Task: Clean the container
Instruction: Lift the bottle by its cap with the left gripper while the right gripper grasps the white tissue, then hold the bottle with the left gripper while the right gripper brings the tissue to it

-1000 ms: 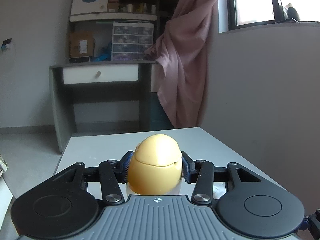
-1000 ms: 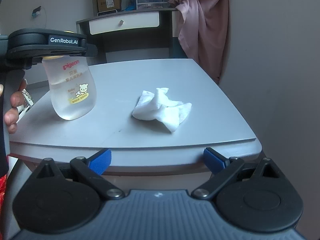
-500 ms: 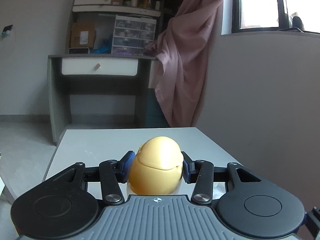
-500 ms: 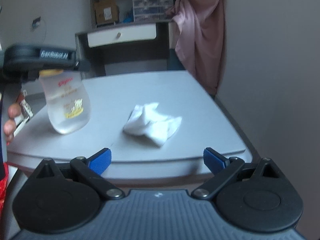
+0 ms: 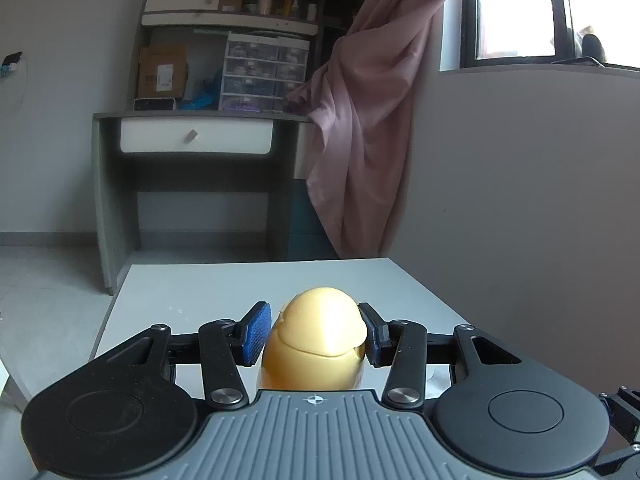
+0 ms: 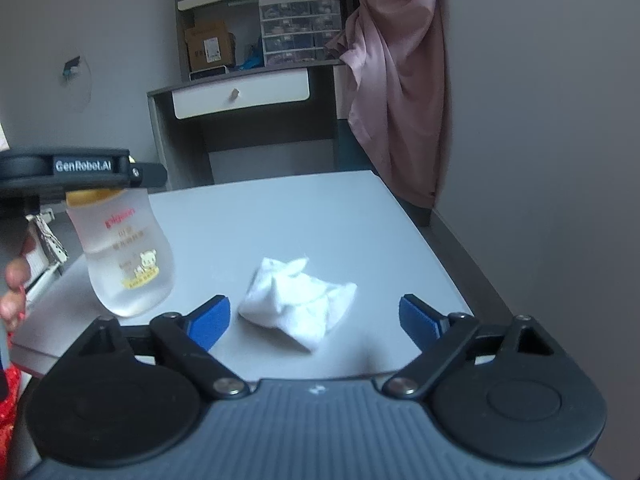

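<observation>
My left gripper (image 5: 314, 338) is shut on the yellow cap (image 5: 316, 340) of a clear baby bottle (image 6: 128, 256). The right wrist view shows the bottle hanging under the left gripper (image 6: 92, 172), tilted, above the left part of the grey table (image 6: 288, 216). A crumpled white cloth (image 6: 298, 300) lies on the table. My right gripper (image 6: 316, 320) is open and empty, its blue pads on either side of the cloth and just short of it.
A grey desk with a white drawer (image 5: 196, 140) and shelves stands beyond the table. A pink curtain (image 5: 368, 140) hangs at the right by the wall. The person's fingers (image 6: 14, 284) show at the left edge.
My right gripper has moved forward and over the table toward the cloth. The left gripper has stayed shut on the bottle, which shifted slightly.
</observation>
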A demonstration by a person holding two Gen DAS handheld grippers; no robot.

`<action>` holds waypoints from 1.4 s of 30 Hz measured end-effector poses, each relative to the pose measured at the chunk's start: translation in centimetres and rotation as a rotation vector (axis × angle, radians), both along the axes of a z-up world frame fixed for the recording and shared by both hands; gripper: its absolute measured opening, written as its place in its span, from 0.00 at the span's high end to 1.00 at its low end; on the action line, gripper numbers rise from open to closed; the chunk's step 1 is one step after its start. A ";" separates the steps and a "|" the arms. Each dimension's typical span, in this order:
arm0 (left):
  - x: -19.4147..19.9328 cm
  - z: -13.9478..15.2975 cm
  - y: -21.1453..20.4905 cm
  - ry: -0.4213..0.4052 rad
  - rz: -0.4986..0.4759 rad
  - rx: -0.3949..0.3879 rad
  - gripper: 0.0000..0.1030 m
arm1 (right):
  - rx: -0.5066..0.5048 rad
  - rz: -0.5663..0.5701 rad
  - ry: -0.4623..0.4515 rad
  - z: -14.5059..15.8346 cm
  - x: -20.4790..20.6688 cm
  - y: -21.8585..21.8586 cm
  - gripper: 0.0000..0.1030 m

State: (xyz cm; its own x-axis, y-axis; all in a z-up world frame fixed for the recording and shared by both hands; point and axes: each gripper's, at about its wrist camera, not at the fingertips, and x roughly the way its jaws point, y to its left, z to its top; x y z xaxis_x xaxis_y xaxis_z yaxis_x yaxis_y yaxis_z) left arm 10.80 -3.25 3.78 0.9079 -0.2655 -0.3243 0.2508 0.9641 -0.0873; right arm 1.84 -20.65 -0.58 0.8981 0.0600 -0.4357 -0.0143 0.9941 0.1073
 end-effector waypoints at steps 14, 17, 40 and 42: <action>0.4 0.2 -0.1 -0.003 -0.005 0.005 0.54 | -0.003 0.026 0.037 -0.4 2.4 0.0 0.32; 0.4 0.2 -0.1 -0.003 -0.004 0.005 0.54 | -0.001 0.033 0.047 -0.6 2.9 0.1 0.44; 0.8 -0.1 0.7 0.015 -0.024 -0.034 0.54 | 0.080 0.158 -0.035 -0.3 2.0 0.5 0.91; 0.7 0.0 0.8 0.017 -0.022 -0.034 0.54 | 0.107 0.190 -0.045 0.0 1.5 0.2 0.91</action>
